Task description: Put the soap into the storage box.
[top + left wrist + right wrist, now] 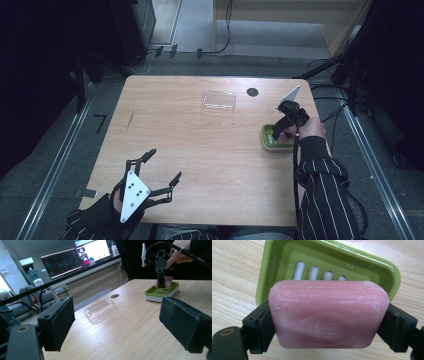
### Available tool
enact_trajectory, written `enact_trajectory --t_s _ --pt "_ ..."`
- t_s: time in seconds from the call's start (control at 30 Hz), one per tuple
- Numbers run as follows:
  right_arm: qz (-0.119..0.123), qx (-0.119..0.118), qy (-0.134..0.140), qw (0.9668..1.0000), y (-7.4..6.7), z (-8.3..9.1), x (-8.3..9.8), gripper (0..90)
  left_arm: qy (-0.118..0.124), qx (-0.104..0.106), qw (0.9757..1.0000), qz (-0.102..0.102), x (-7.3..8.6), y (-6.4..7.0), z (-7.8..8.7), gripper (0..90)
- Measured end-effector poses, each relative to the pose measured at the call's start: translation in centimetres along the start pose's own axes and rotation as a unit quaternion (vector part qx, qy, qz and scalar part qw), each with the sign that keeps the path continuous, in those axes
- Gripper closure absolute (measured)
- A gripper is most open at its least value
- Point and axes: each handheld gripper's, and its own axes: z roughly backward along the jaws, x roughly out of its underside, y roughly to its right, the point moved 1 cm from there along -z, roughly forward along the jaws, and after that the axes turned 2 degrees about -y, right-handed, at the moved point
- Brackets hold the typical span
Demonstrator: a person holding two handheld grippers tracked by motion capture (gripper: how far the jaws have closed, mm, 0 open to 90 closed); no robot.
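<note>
Right gripper view showed the right claw (329, 322) squeezing a pink, rounded bar of soap (328, 315) by its two short ends. The soap hung just over the near edge of the green plastic soap dish with slots in its floor (274, 262), which sat near the right edge of the light wooden table (200, 145).

Soap is slippery, and the black pads only pinched its ends. It could have slid out and dropped on the table, or landed crooked on the dish rim. A harder squeeze could have made it pop out sideways. A push while lowering could have shoved the light dish toward the table's edge.

The left claw (159, 169) rested far away at the near left corner, jaws wide and holding nothing, so it could not have steadied the dish. A clear plastic lid (219, 100) lay apart near the far edge.
</note>
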Motion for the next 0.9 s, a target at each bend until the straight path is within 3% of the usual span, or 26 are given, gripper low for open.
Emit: enact_trajectory --t_s 0.9 --pt "-0.029 -0.022 -0.004 0.9993 0.8 -1.3 -1.1 13.5 0.000 0.001 1.0000 0.000 0.0 0.0 0.0 13.6"
